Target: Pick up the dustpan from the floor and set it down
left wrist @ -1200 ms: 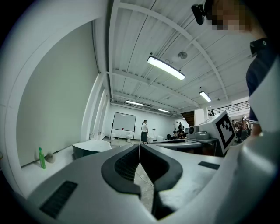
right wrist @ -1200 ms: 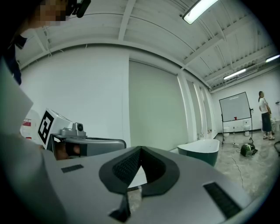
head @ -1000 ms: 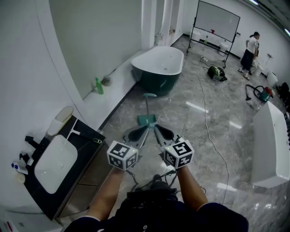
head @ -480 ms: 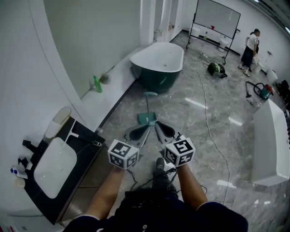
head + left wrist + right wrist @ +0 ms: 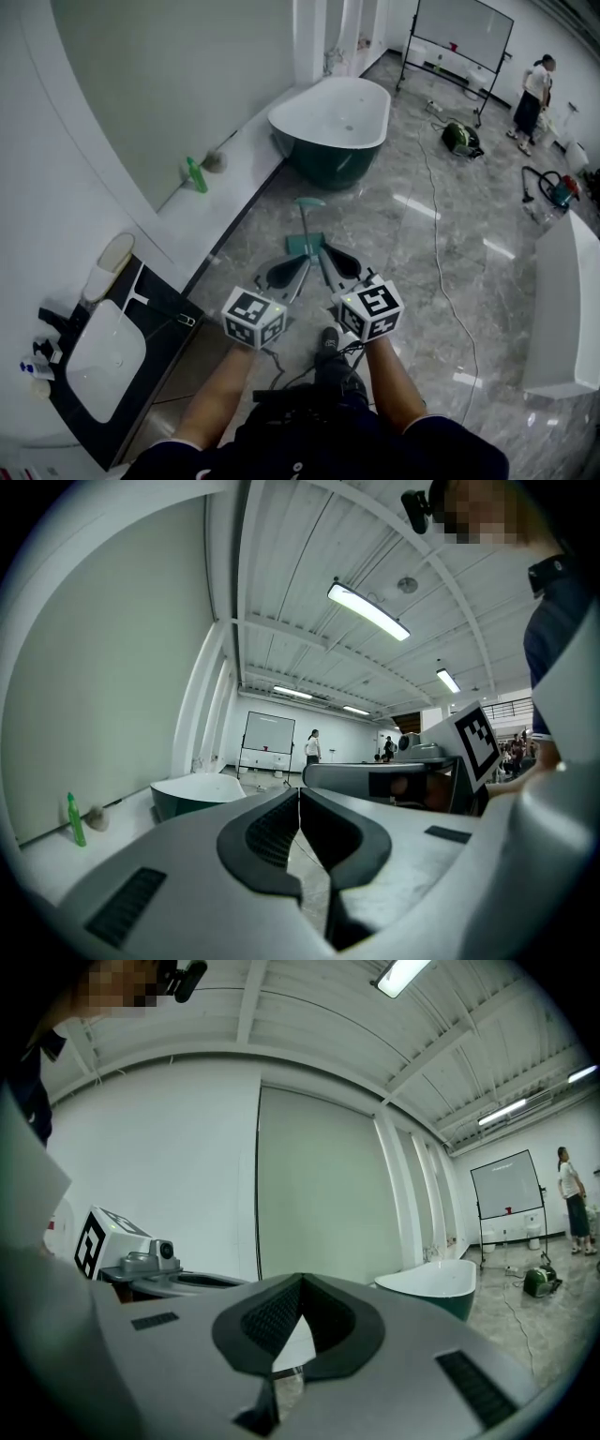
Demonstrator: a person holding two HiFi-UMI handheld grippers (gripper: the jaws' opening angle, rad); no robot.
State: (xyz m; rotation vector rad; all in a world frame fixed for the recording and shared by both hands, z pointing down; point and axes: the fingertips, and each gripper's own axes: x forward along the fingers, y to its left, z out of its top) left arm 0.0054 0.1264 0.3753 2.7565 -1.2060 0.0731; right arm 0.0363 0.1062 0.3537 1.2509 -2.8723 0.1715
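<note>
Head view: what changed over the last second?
The person stepped forward, carrying the left claw and right claw nearer the dustpan; the sink slid back in view. Both claws stay shut and empty; the dustpan stays on the floor.

No lettering, brand or number is legible anywhere, and the whiteboard point(image 5: 464, 28) is too distant to read.

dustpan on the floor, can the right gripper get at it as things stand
Probably yes: only bare floor lies between the right gripper and the dustpan, but its jaws are shut and must open first.
</note>
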